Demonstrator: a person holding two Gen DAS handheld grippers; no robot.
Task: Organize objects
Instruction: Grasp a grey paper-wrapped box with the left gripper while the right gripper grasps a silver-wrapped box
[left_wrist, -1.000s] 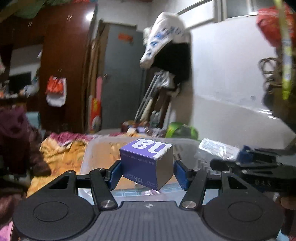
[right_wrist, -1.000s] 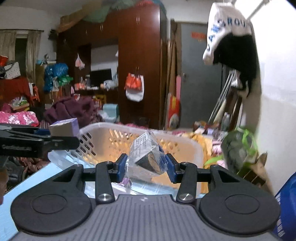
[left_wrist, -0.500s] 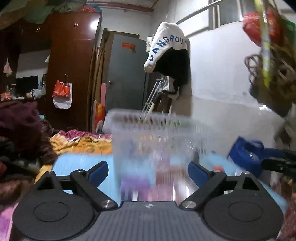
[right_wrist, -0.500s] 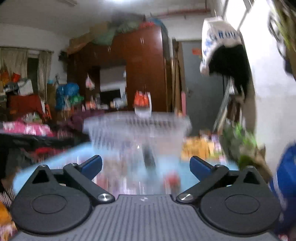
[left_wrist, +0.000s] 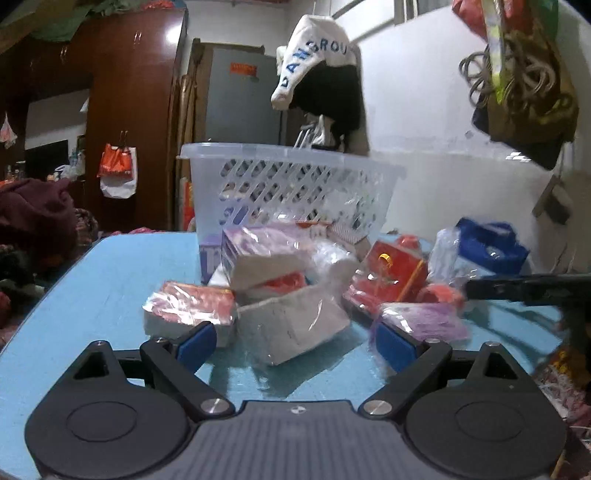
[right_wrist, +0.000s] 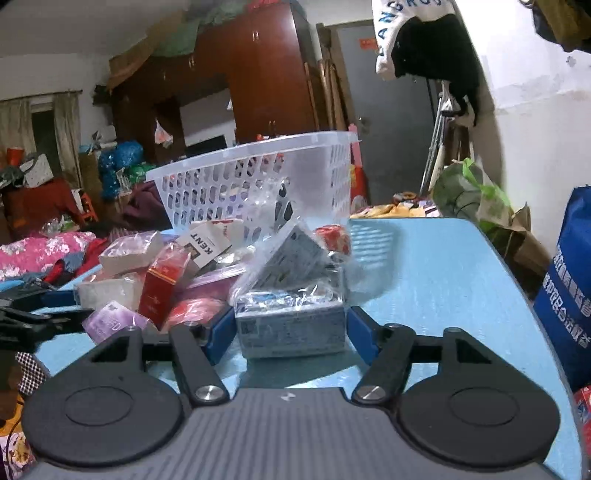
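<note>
The right hand-held gripper is closing around a wrapped grey box; its slippery wrap could slide out. The left hand-held gripper stands wide apart, and could bump the pale wrapped box off the blue bench.

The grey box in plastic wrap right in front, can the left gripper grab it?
Probably yes. The left gripper is open wide, and the grey box sits between its fingers with nothing in front. A red packet crowds one side.

basket: perforated clear plastic | table: smooth blue | wrapped box: glossy film
</note>
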